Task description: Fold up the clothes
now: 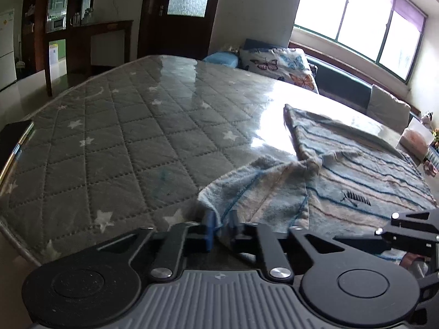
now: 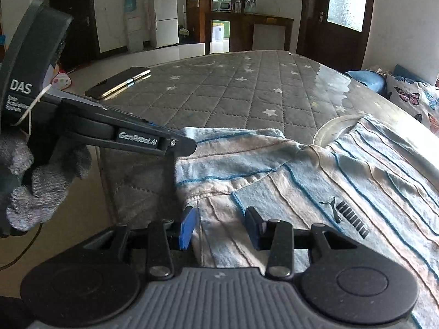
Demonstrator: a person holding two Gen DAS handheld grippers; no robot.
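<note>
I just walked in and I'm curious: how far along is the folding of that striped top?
Barely begun. The striped top lies spread and rumpled on the table, no neat fold yet. In hand: the left gripper has pinched the sleeve edge; the right gripper stands open around the hem, not gripping. Left: every fold.

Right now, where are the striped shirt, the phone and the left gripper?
striped shirt (image 2: 343, 170): right wrist view, on its chest above the logo.
phone (image 2: 118, 86): right wrist view, on its dark back, lying on the mattress.
left gripper (image 1: 221, 226): left wrist view, between fingertips pinching the shirt's sleeve edge.
</note>
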